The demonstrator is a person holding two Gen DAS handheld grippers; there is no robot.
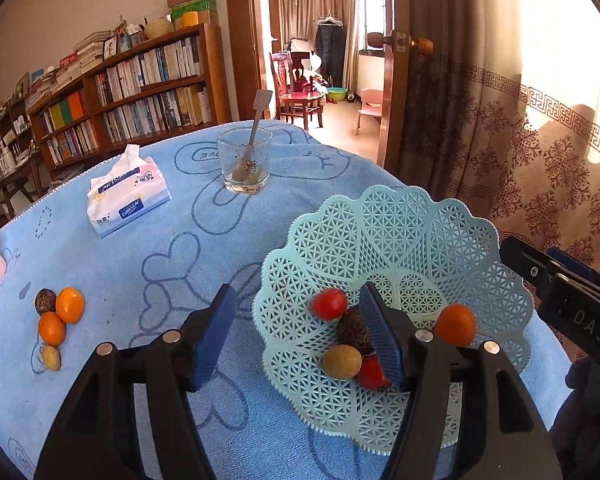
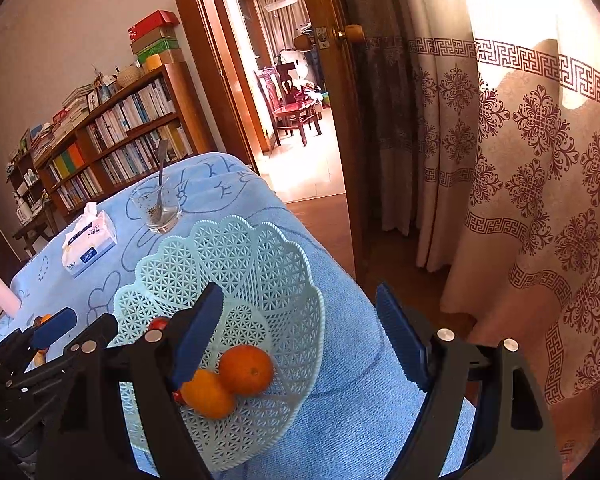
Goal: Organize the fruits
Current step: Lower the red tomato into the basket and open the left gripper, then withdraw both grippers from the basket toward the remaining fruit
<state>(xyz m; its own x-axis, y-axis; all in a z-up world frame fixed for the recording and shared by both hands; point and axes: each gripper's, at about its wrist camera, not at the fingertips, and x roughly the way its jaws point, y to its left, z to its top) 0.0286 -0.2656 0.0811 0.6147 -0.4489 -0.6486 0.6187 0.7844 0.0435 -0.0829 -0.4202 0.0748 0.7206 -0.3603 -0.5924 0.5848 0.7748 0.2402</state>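
Since sorting gathers fruit centrally, pale-green lattice plastic basket (image 1: 400, 240) holds round red tomato (image 1: 329, 303); left gripper (image 1: 296, 336) spread empty above; right gripper (image 2: 300, 340) likewise spread, unladen.

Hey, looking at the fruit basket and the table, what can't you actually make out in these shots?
- Left wrist view: a red fruit and a dark fruit in the basket are partly hidden behind the left gripper finger.
- Right wrist view: loose fruit on the cloth mostly hidden by the left gripper.
- Glass contents: too small to identify.
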